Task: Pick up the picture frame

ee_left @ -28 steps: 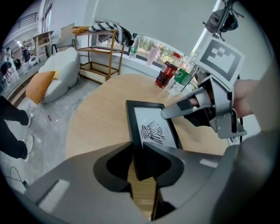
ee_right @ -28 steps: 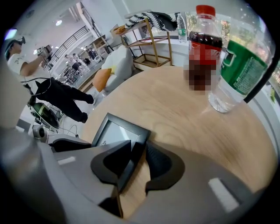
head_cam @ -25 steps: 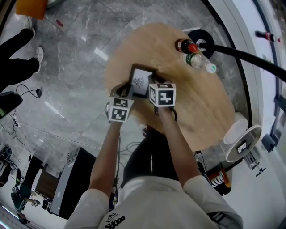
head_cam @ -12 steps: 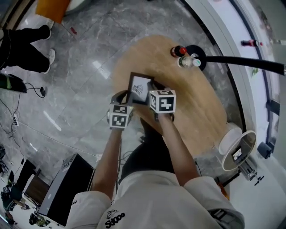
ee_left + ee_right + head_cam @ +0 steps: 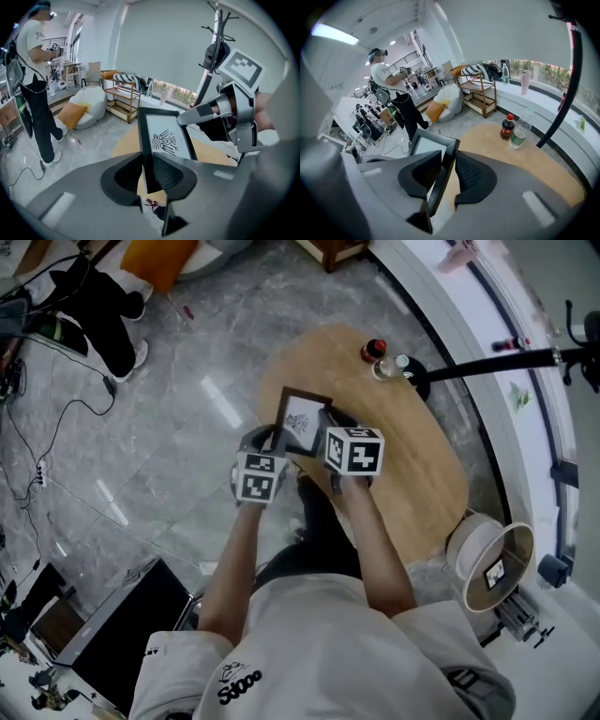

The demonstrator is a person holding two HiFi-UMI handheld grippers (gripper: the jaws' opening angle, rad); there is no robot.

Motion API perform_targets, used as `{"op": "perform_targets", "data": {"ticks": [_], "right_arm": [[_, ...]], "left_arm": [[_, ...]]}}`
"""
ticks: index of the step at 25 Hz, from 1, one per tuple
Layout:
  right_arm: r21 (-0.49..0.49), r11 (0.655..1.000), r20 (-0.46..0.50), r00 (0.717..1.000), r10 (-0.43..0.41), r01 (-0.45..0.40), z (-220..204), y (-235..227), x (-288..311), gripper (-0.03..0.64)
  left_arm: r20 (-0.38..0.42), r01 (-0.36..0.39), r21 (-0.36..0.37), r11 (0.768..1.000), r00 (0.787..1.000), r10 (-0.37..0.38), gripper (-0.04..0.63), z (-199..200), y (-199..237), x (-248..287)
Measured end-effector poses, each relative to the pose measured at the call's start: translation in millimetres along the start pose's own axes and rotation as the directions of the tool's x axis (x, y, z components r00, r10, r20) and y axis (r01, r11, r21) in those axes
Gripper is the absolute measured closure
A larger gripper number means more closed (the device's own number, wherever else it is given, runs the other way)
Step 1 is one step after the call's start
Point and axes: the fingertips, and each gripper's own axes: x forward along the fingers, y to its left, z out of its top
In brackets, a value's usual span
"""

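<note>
Two grippers are on the picture frame (image 5: 302, 423) at once, one at each side of it, and from my end the hold looks firm. The left gripper (image 5: 146, 161) has its jaws fairly narrow, the ribbed pads clamped on the frame's dark left edge low down, so that the white sheet with its black drawing stands up above the jaws. The right gripper (image 5: 447, 164) has the opposite edge between its pads; I see the dark moulding run slantwise through the gap, touching the right pad, and those jaws are closing on it at this moment. In the left gripper view I can also pick out the right gripper's fingers (image 5: 187, 116) reaching in to the frame's right edge near its top. The frame itself is off the round wooden table (image 5: 422, 474), held nearly upright with a slight lean, in the air over the table's near left rim, with grey marble floor showing beside it. Well apart from it, at the table's far edge, a dark cola bottle (image 5: 506, 126) with a red cap stands just beside a clear bottle (image 5: 519, 131) with a green label.
</note>
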Motion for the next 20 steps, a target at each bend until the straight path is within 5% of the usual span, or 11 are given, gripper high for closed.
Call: {"op": "perform_targets", "data": {"ticks": [10, 20], "right_arm": [[-0.086, 0.995, 0.130, 0.989, 0.065, -0.054, 7, 60, -102, 0.525], [-0.225, 0.972, 0.272, 0.953, 0.134, -0.073, 19, 117, -203, 0.523]], "left_arm": [[0.132, -0.060, 0.030, 0.998, 0.990, 0.055, 0.517, 19, -31, -106], [0.291, -0.137, 0.060, 0.989, 0.950, 0.114, 0.517, 45, -59, -205]]}}
